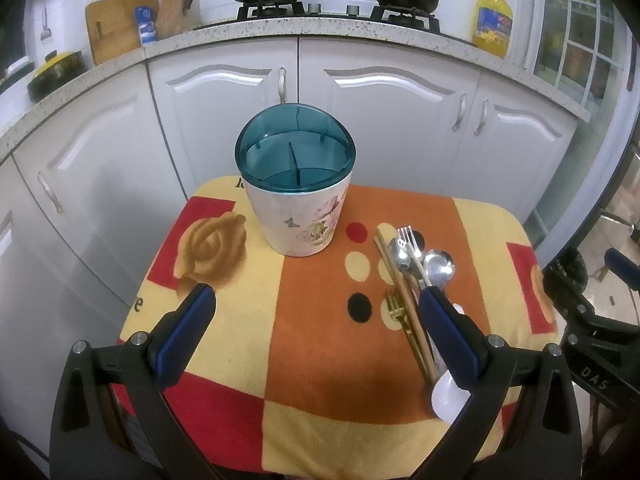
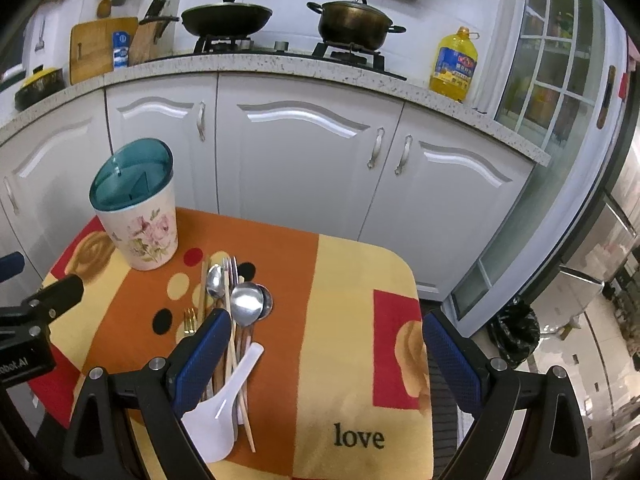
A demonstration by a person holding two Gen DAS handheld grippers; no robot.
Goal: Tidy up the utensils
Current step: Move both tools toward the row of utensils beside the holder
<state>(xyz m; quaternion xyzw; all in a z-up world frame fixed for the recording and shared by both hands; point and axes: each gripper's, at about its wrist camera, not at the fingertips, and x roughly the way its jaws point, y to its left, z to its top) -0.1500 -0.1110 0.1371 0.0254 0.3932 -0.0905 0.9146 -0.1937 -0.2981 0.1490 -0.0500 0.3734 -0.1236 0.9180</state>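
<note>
A floral utensil holder [image 1: 301,216] with a teal divided insert stands upright at the back of the cloth-covered table [image 1: 320,360]; it also shows in the right wrist view [image 2: 140,228]. A pile of utensils lies right of it: wooden chopsticks [image 1: 404,300], silver spoons [image 1: 439,268], a silver fork [image 1: 408,240], a gold fork [image 1: 396,308] and a white plastic spoon [image 2: 224,408]. My left gripper [image 1: 316,316] is open and empty above the cloth. My right gripper [image 2: 326,336] is open and empty, its left finger over the pile.
White kitchen cabinets [image 2: 312,152] stand close behind the table. The counter above holds a wok [image 2: 226,16], a pot [image 2: 354,20] and an oil bottle [image 2: 454,66]. A black bin bag [image 2: 516,330] sits on the floor at right.
</note>
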